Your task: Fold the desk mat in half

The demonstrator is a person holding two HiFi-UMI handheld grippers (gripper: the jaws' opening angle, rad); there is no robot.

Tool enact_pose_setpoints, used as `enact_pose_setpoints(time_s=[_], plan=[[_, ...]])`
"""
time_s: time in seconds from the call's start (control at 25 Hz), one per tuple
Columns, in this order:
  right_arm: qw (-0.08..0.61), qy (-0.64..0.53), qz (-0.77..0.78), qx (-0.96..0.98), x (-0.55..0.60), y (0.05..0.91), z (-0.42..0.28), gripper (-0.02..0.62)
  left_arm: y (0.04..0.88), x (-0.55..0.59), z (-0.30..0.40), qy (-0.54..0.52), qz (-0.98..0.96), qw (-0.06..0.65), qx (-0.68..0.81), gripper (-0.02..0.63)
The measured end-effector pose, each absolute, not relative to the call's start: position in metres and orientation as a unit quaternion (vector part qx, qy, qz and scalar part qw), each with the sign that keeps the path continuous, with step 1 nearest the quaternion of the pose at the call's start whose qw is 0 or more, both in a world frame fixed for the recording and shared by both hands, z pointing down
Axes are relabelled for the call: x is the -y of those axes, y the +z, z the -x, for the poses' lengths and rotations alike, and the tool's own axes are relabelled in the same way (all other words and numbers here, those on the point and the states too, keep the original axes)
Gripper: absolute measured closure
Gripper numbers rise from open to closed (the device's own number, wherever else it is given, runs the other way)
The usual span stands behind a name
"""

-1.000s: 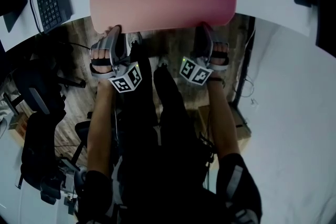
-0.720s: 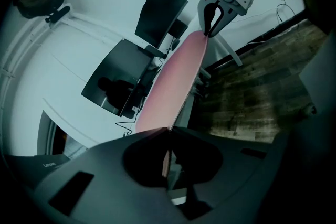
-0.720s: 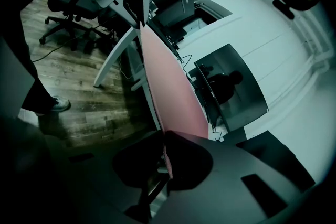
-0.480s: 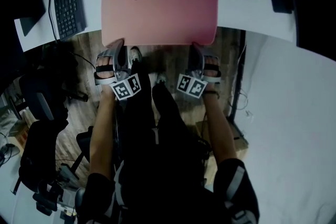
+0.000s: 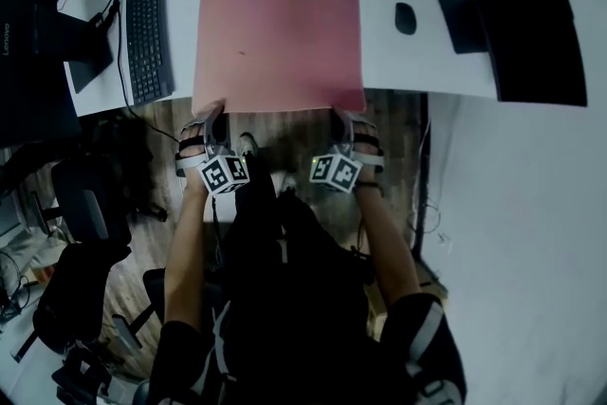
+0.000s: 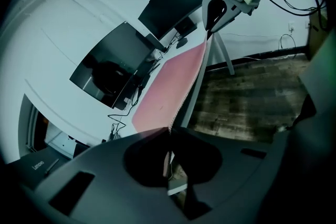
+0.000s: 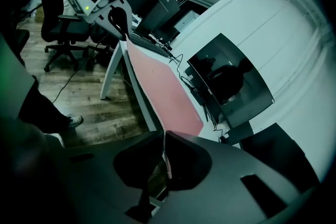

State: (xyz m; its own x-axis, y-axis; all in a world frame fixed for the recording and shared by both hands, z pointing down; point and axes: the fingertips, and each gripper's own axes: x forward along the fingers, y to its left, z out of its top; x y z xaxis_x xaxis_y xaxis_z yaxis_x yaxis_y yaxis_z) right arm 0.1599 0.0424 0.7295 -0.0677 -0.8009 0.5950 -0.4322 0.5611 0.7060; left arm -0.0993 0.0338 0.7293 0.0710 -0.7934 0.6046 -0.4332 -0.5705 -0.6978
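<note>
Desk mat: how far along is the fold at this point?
Done: the left gripper and right gripper are each shut on a near corner of the mat. In hand: the near edge is pinched at the front of the desk, and the mat lies flat, unfolded. Left: lifting that edge over to the far edge and laying it down.

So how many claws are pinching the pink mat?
2. The left claw is shut on the pink mat at its near left corner, and the right claw is shut on its near right corner. No others show.
</note>
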Motion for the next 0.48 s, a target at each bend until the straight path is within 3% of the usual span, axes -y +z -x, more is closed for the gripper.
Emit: enact_pose_setpoints(time_s=[0.48], plan=[[0.528,-0.121,-0.422,0.727,-0.018,0.688,-0.162,0.577,0.687,-0.009,0.098,-0.522,0.738,0.125,-0.408,0.584]])
